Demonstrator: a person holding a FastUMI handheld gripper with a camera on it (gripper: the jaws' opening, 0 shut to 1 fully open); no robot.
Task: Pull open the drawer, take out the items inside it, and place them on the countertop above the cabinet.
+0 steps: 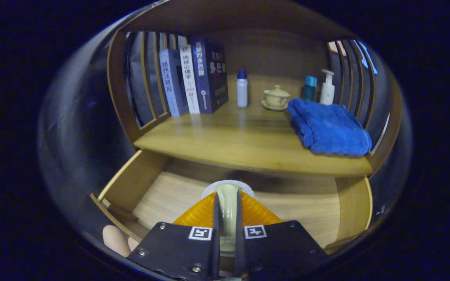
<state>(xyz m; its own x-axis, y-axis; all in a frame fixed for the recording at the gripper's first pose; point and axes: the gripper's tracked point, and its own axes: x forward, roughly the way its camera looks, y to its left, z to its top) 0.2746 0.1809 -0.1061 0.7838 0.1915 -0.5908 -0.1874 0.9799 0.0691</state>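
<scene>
While three books stand above, fingers pinch one pale cup.

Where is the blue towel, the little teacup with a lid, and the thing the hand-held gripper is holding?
blue towel [328, 130]: gripper view, middle of the folded cloth.
lidded teacup [276, 97]: gripper view, cup body.
white-capped bottle [228, 203]: gripper view, its side between the fingers of the hand-held gripper [227, 195].

Claw: ridged fingers, dark screw-studded mounts, each bearing one square black-and-white marker.
</scene>
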